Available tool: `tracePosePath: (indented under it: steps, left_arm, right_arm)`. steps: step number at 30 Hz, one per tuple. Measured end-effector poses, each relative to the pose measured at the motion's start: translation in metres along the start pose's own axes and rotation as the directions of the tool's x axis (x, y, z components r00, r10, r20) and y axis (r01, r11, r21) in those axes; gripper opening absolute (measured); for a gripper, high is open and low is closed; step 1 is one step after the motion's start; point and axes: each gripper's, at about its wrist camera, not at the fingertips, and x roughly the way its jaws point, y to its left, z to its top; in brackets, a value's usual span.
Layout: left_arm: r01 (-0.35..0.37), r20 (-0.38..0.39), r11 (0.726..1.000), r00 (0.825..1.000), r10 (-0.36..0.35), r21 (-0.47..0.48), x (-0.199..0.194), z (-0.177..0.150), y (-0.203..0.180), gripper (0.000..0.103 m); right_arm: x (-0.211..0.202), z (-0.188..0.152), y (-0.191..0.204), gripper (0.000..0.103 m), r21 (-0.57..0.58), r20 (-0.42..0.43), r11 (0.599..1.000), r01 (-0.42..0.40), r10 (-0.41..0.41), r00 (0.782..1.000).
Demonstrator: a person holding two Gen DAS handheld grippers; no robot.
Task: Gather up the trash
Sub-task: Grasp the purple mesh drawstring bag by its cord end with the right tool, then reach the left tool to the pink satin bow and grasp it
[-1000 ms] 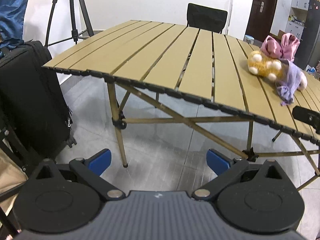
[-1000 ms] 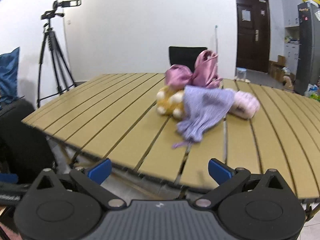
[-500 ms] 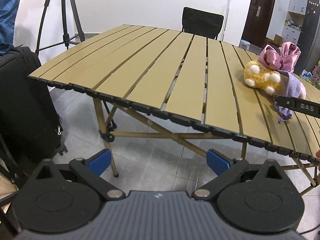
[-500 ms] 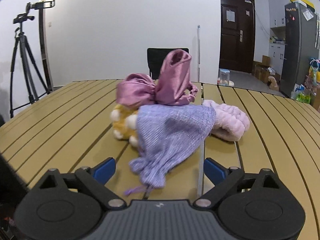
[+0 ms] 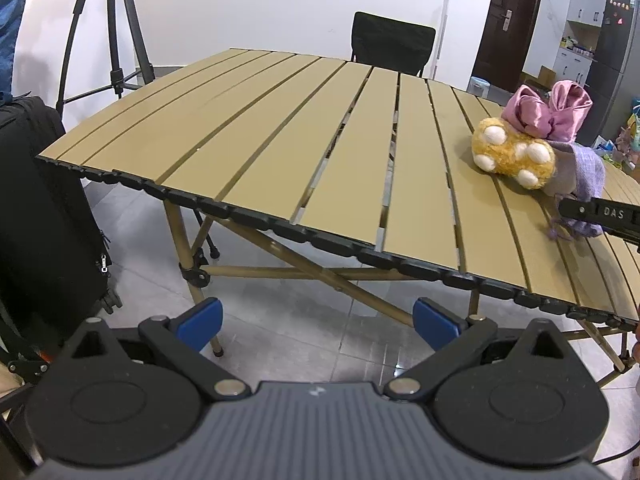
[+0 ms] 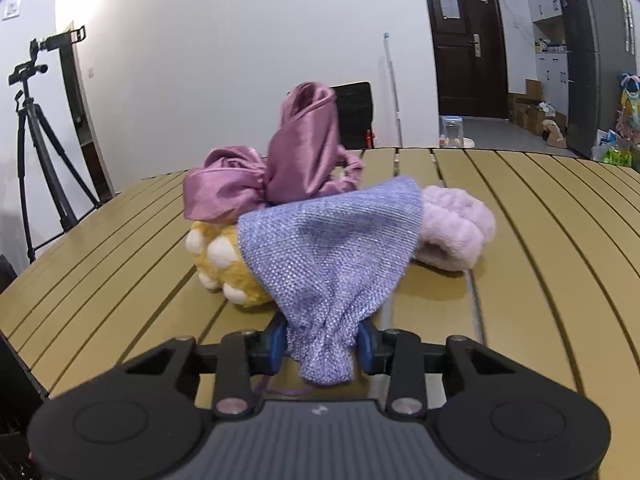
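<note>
Right wrist view: right gripper [image 6: 322, 344], jaws just closed, is clamped on the gathered neck of the purple knit pouch [image 6: 328, 256] lying on the slatted table [image 6: 540, 240], against the yellow plush toy [image 6: 224, 256]. Left gripper [image 5: 318, 320] is held wide open, empty, off the table's edge.

Both views are evenly and brightly lit by soft indoor light, with only faint shadows under the surface [image 5: 280, 152] and a dull sheen on the floor tiles [image 5: 280, 320]. Fisheye distortion bows the slats and door frame [image 6: 460, 40] and darkens the corners. The left view is sharp; the right is slightly soft, with motion blur toward its lower edges.
</note>
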Motion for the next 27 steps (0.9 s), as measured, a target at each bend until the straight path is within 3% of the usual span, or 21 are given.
tracePosePath:
  steps: [14, 27]
  left_arm:
    - [0.044, 0.030, 0.997, 0.998, -0.046, 0.070, -0.004, 0.007, -0.044, 0.103]
    - [0.055, 0.091, 0.985, 0.993, -0.070, 0.162, -0.008, 0.038, -0.101, 0.103]
  right_arm:
    - [-0.069, -0.009, -0.047, 0.028, 0.055, 0.152, 0.995, 0.084, -0.092, 0.984]
    - [-0.072, -0.021, -0.080, 0.028, 0.143, 0.185, 0.986, 0.091, -0.117, 0.976]
